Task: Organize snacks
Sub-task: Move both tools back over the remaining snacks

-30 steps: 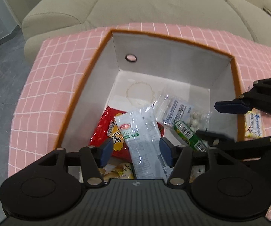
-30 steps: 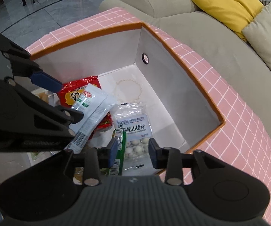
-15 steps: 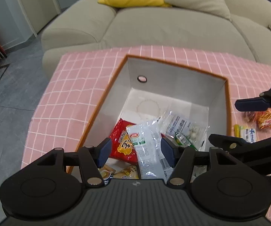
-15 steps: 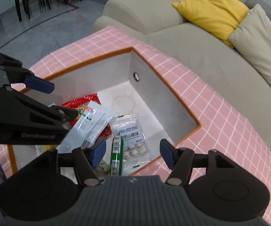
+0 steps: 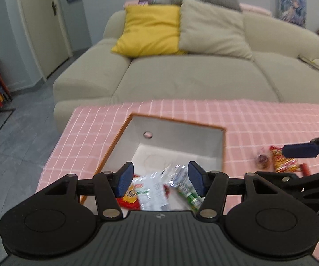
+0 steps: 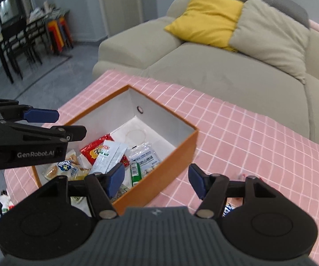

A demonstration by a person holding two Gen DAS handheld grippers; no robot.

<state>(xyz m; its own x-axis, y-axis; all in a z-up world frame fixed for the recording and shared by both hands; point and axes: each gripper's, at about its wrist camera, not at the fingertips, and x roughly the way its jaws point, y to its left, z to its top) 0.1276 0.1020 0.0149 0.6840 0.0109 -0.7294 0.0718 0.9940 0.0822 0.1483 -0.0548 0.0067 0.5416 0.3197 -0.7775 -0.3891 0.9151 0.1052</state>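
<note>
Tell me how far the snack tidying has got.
Partly done: several packets, including a red packet, already lie in the orange box. Nothing is in hand; the left gripper and right gripper are open and empty. Left: a few loose snacks on the pink tablecloth.

Blurred loose snacks [image 5: 277,161] on the cloth, perhaps sweets, sit partly behind the right gripper [image 5: 301,161].

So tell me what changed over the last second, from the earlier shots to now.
Both tongs, left and right, pulled up and back out of the orange box; the sofa now fills the view. The left tongs' jaws have just been closing a little, the right's opening; nothing is between either pair. The white packet, green stick and clear bag stayed lying in the box.
</note>
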